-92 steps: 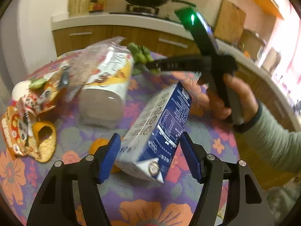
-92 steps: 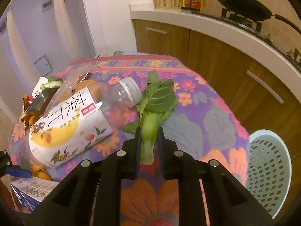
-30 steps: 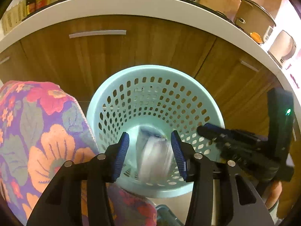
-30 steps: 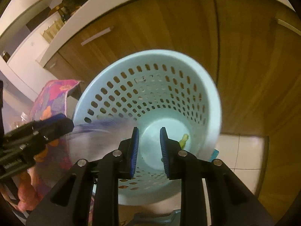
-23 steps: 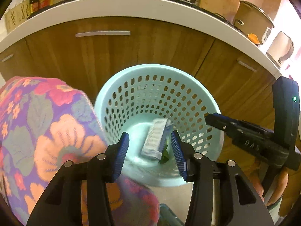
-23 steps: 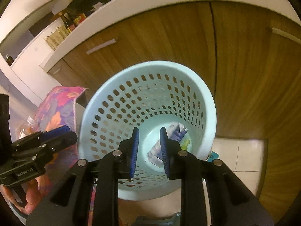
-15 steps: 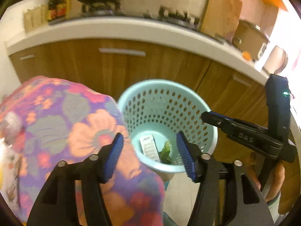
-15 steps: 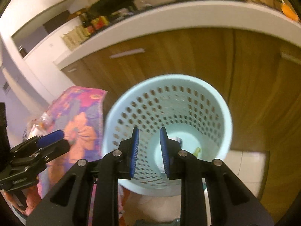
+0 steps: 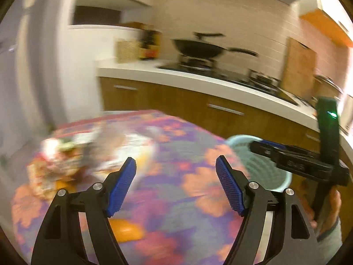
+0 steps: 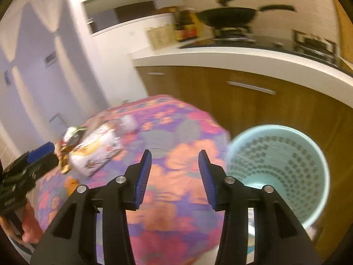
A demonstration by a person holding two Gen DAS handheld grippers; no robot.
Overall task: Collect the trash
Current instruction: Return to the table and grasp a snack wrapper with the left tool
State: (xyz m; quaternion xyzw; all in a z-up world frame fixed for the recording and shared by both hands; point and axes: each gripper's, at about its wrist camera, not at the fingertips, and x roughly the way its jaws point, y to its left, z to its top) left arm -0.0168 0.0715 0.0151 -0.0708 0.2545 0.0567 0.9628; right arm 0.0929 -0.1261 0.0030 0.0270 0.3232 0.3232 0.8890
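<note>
My left gripper (image 9: 176, 161) hangs over the flowered tablecloth (image 9: 176, 209), its jaws opening with nothing between them. Blurred trash lies at the table's far left: a big labelled plastic bottle (image 9: 123, 145), snack wrappers (image 9: 50, 161) and orange peel (image 9: 125, 229). My right gripper (image 10: 174, 154) is also opening and empty, above the table's near corner. The bottle (image 10: 97, 154) lies ahead to its left, and the light-blue perforated basket (image 10: 278, 167) stands on the floor to its right. Each gripper shows in the other's view: the right gripper (image 9: 286, 159) over the basket (image 9: 260, 161), the left gripper (image 10: 28, 161) at the left edge.
Wooden cabinets under a white counter (image 10: 242, 61) run behind the table and basket. A black wok (image 9: 198, 48) sits on the stove. A hand (image 9: 331, 207) holds the right gripper's handle. A white wall (image 10: 44, 77) stands at the left.
Both views have swung from looking down into the basket up and left to the table. The carton and the greens fell into the basket. Both pairs of jaws stand wider.
</note>
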